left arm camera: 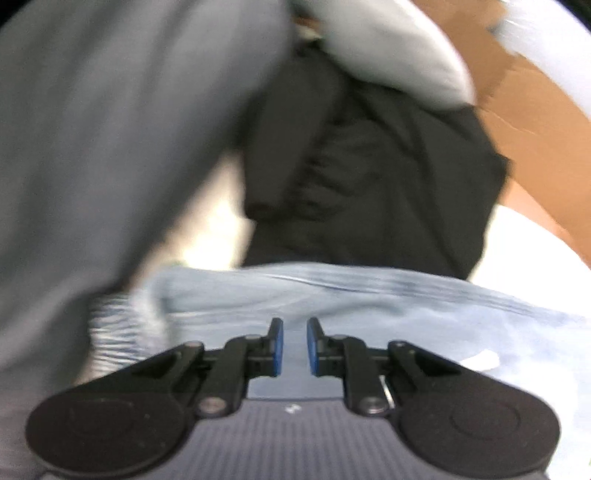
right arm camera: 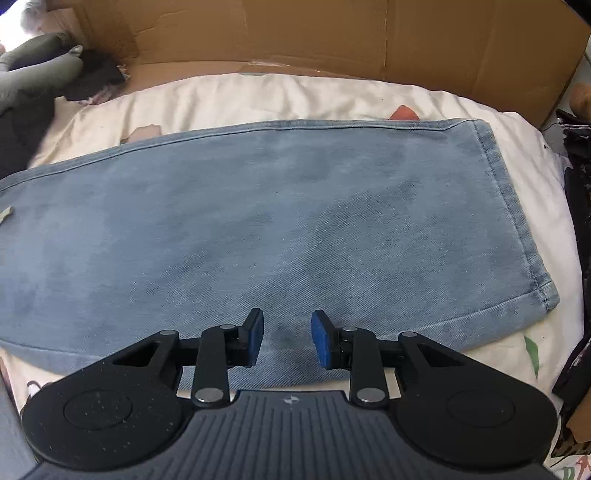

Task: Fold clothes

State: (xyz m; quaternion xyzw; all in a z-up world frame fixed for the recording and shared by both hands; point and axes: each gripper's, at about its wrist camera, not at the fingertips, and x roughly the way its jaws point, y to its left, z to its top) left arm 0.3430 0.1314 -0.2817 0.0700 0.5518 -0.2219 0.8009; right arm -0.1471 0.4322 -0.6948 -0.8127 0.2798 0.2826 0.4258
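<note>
Right gripper (right arm camera: 287, 338) over near edge of jeans (right arm camera: 258, 229), fingers apart, nothing between them. Jeans flat on white sheet (right arm camera: 295, 96), hem at right, cardboard wall (right arm camera: 332, 33) behind. Left gripper (left arm camera: 294, 345) above blurred jeans (left arm camera: 332, 295), fingers apart with narrow gap, empty. Black garment (left arm camera: 369, 177) just beyond jeans; grey cloth (left arm camera: 110, 129) at left, blurred.

Faded blue denim on a cream sheet

Jeans (right arm camera: 258, 221) light blue; sheet (right arm camera: 295, 96) cream; cardboard (right arm camera: 369, 37) brown; fingers (right arm camera: 255, 339) blue-padded.
</note>
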